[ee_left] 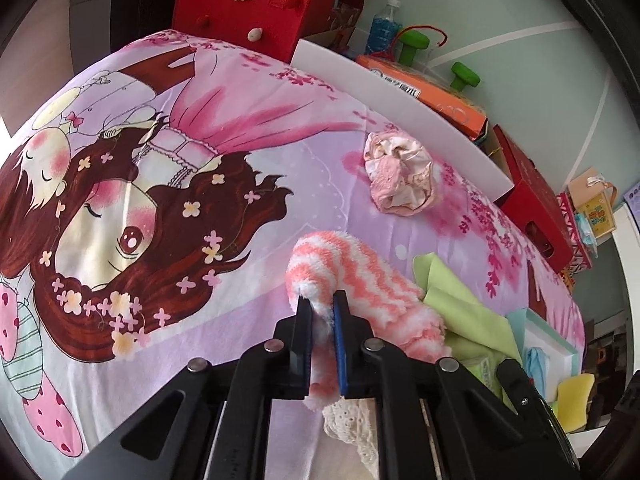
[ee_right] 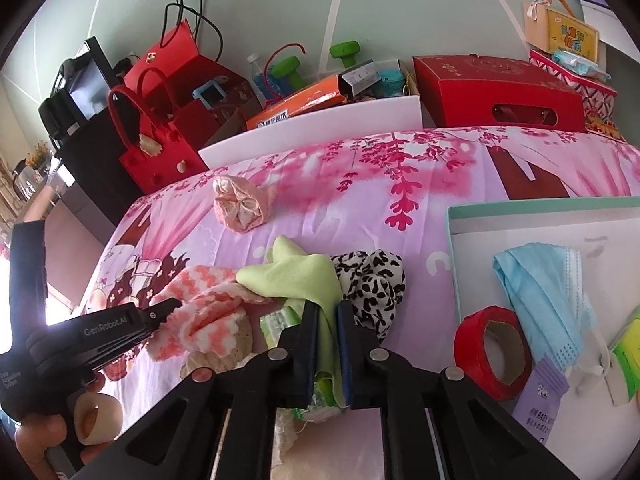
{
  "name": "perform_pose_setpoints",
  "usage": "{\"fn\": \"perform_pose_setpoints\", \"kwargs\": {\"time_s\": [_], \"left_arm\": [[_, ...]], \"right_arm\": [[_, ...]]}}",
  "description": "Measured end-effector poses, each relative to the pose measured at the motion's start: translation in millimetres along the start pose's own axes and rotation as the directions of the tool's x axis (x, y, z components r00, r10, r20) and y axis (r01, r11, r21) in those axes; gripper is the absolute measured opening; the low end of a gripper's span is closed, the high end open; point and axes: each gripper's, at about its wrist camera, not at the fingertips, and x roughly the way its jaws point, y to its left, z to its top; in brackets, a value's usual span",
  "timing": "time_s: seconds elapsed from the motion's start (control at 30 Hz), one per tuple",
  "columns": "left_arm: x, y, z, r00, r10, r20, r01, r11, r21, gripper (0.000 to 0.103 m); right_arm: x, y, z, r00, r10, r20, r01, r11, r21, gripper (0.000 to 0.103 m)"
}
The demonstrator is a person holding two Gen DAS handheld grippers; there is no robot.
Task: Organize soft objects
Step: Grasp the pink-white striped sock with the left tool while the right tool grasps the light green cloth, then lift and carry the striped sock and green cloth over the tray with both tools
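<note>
The left gripper (ee_left: 323,304) is clamped on one end of the fuzzy pink and white sock (ee_left: 340,268). The right gripper (ee_right: 328,312) is clamped on the light green cloth (ee_right: 296,276). Both soft things lie in a small heap near the middle of the bed sheet (ee_right: 360,208), with the black and white spotted cloth (ee_right: 372,284) touching the green one.

The pink balled-up cloth (ee_right: 239,206) sits alone, well apart from the heap, near the far edge of the bed. Between it and the heap the sheet is bare.

On the right, the open box (ee_right: 454,240) holds a blue face mask (ee_right: 540,288) and a red tape roll (ee_right: 494,352). Its near wall is just beside the spotted cloth.

A white board (ee_right: 312,132) and red bags (ee_right: 156,152) line the far edge
</note>
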Motion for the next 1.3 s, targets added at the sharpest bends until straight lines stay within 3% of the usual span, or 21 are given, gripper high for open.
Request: {"fn": "perform_pose_setpoints", "kwargs": {"time_s": [0.37, 0.5, 0.8, 1.13, 1.3], "left_arm": [[-29, -9, 6, 0.993, -0.063, 0.096, 0.06, 0.998, 0.031, 0.008], [-54, -14, 8, 0.981, -0.111, 0.161, 0.103, 0.993, 0.053, 0.008], [-106, -28, 8, 0.944, -0.155, 0.292, 0.122, 0.984, 0.127, 0.008], [-125, -55, -2, 0.925, -0.208, 0.318, 0.148, 0.968, 0.202, 0.008], [-132, -81, -13, 0.91, -0.281, 0.304, 0.199, 0.941, 0.273, 0.008]], "right_arm": [[-18, 3, 6, 0.998, 0.02, 0.056, -0.02, 1.0, 0.001, 0.009], [-31, 4, 9, 0.995, 0.033, 0.091, -0.034, 0.999, 0.003, 0.009], [-85, 6, 19, 0.97, 0.052, 0.235, -0.054, 0.999, 0.002, 0.009], [-95, -19, 20, 0.969, 0.015, 0.247, -0.034, 0.997, 0.072, 0.009], [-107, -38, 20, 0.962, -0.033, 0.272, 0.004, 0.994, 0.105, 0.009]]}}
